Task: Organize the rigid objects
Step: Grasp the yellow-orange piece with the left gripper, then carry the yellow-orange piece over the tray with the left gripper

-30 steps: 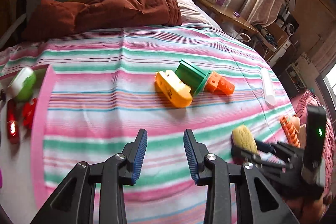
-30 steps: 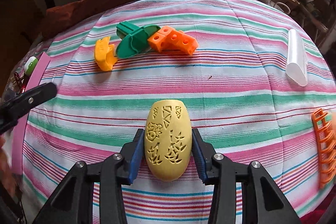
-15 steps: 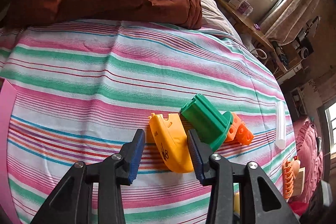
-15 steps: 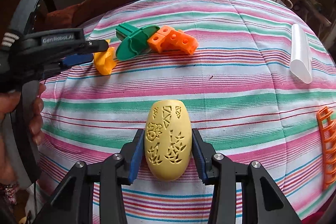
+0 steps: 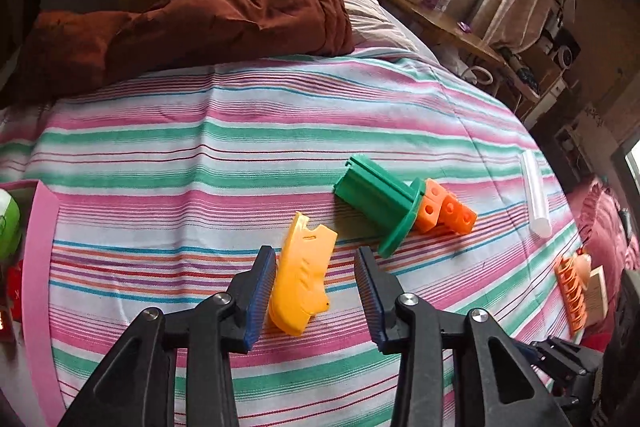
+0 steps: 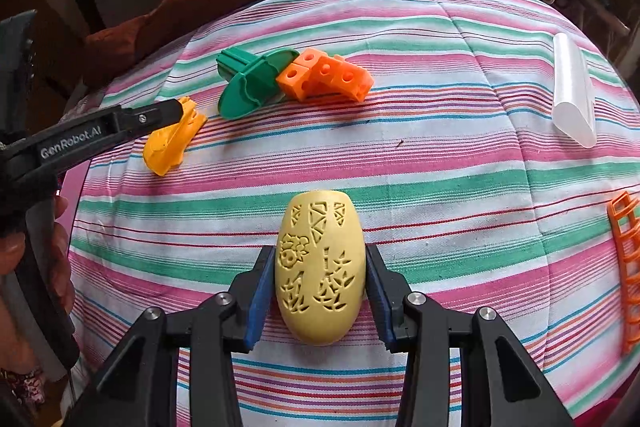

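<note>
Here, in the left wrist view, the left gripper [image 5: 316, 287] is standing open over the striped bedspread [image 5: 240, 155], its fingers straddling a yellow plastic piece [image 5: 302, 287]; the left pad is lying against or just beside that piece, and the right pad is sitting clear of it with a gap between. Just beyond, a green flanged part [image 5: 378, 207] is lying on its side, touching an orange block with holes [image 5: 446, 213]. A white tube [image 5: 535, 199] is resting farther right, well apart from them, and an orange ladder-like rack [image 5: 570, 293] is lying near the right edge of the bed. A brown quilt [image 5: 208, 11] is piled at the far end. In the right wrist view, the right gripper [image 6: 320, 281] is clamping a pale yellow carved egg-shaped object [image 6: 320, 271], both blue pads pressing its sides above the bedspread [image 6: 440, 167]. Ahead and to the left, the left gripper [image 6: 176, 115] is reaching in over the yellow plastic piece [image 6: 172, 143], with the green flanged part [image 6: 252, 83] and the orange block [image 6: 326, 75] touching each other beyond it. The white tube [image 6: 572, 91] is lying at the far right, and the orange rack [image 6: 626, 267] is showing at the right edge.
</note>
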The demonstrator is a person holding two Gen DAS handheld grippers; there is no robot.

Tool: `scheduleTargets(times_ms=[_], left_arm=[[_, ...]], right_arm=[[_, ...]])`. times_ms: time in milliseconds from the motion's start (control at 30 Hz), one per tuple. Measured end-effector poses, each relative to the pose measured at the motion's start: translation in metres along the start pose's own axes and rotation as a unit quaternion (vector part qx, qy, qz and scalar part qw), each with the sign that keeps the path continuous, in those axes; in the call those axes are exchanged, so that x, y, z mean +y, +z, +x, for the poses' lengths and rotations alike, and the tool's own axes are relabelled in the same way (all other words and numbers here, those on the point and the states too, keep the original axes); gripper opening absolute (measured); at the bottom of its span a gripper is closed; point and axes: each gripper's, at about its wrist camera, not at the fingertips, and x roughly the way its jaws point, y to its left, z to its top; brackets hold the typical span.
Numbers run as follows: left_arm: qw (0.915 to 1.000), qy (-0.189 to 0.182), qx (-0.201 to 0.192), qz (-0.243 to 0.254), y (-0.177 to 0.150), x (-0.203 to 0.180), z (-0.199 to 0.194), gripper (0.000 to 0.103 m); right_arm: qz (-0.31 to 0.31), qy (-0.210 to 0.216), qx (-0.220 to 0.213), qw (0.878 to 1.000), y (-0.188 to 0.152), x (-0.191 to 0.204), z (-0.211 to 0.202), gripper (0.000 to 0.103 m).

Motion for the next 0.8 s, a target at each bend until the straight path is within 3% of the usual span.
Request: scheduleTargets(times_ms=[100, 167, 333, 800], left_arm=[[0.9988, 0.032, 0.000, 0.038, -0.006, -0.009, 0.009, 0.040], [0.9982, 0.040, 0.004, 0.045, -0.009, -0.008, 0.014, 0.031], [0.9971, 0.042, -0.004, 0.063, -0.018, -0.002, 0.010, 0.030], [0.9998, -0.002, -0.014, 0.016, -0.060, 0.020, -0.032, 0.030]], right_arm=[[0.000, 0.000, 0.000, 1.000, 0.000, 0.000, 0.000, 0.044], [0.000, 0.000, 0.000, 1.000, 0.000, -0.001, 0.000, 0.044], [-0.005, -0.001, -0.001, 1.000, 0.000, -0.001, 0.001, 0.044], [-0.045, 0.022, -0.011, 0.999, -0.006, 0.019, 0.001, 0.044]])
